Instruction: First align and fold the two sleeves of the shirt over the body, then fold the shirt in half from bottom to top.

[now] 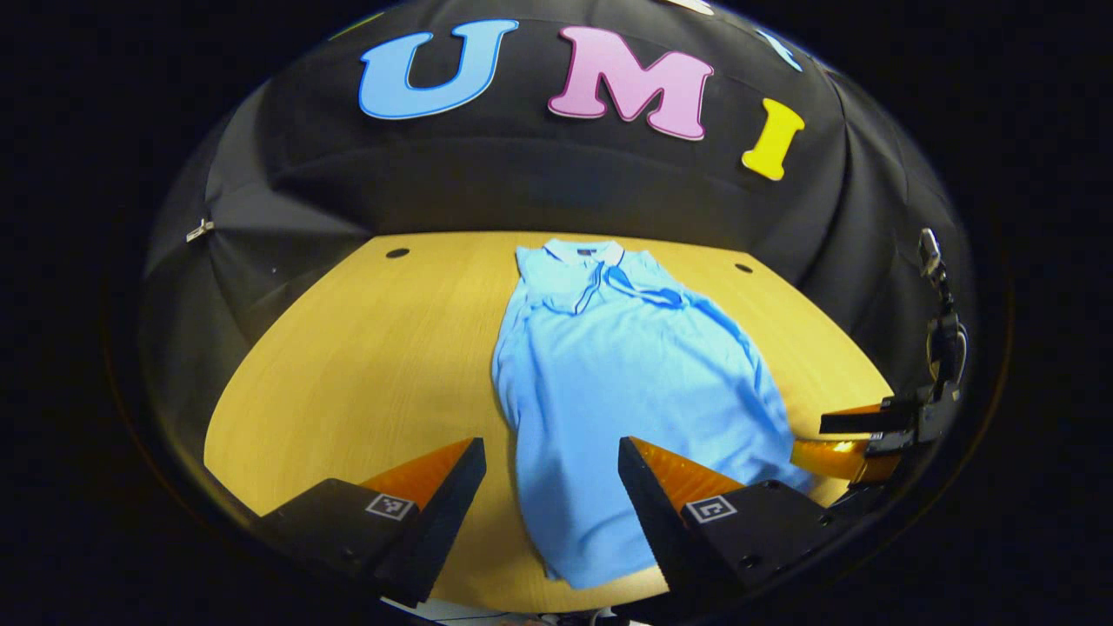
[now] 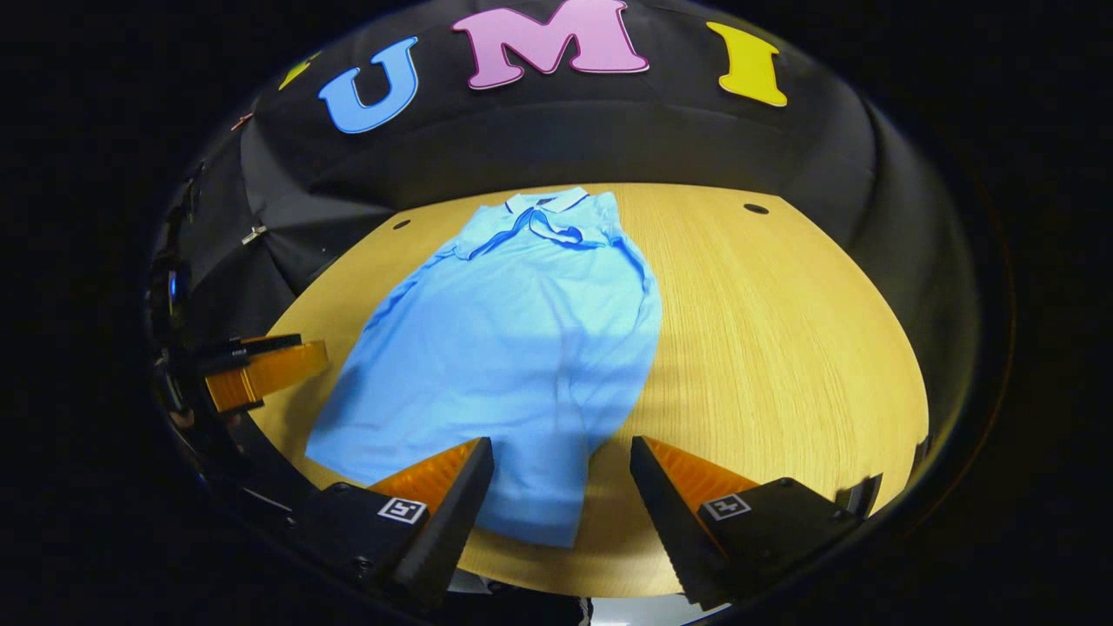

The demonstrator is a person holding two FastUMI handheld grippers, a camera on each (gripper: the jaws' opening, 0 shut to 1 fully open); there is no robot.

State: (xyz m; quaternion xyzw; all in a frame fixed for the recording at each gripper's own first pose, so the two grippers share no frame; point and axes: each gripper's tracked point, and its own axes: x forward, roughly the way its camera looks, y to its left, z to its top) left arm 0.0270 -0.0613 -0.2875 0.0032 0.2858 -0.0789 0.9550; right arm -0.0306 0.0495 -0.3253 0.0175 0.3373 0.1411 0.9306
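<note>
- Left gripper [image 1: 552,487] released, fingers spread wide, hovering over the near hem of the shirt [image 1: 626,382], grasping nothing.
- Between those fingers in the left gripper view: the shirt's lower left part and a strip of bare surface [image 1: 365,365].
- Right gripper [image 2: 561,487] likewise released, fingers wide apart, above the shirt's [image 2: 513,348] lower right corner, touching nothing.
- Seen from the left gripper view, right gripper [image 1: 848,443] off at the right edge, just beside the shirt's lower right hem, low over the surface; whether touching the cloth, cannot tell.
- Seen from the right gripper view, left gripper [image 2: 261,365] at the left edge, near the shirt's lower left hem.
- Light blue polo shirt lying flat, front up, collar at the far end, hem toward both grippers.
- Both sleeves already folded in over the chest, dark-trimmed cuffs [image 2: 556,230] meeting just below the collar [image 2: 548,202].
- Body still at full length, not folded bottom to top; a few soft wrinkles along the edges.
- Light wood-grain surface [image 2: 783,330] with a rounded far edge, wide bare stretches on either side of the shirt.
- Two small dark holes [image 1: 397,253] in the surface near the far corners.
- Black cloth wall [image 1: 539,183] curving behind the surface, a small metal clip [image 1: 199,230] on it at the left.
</note>
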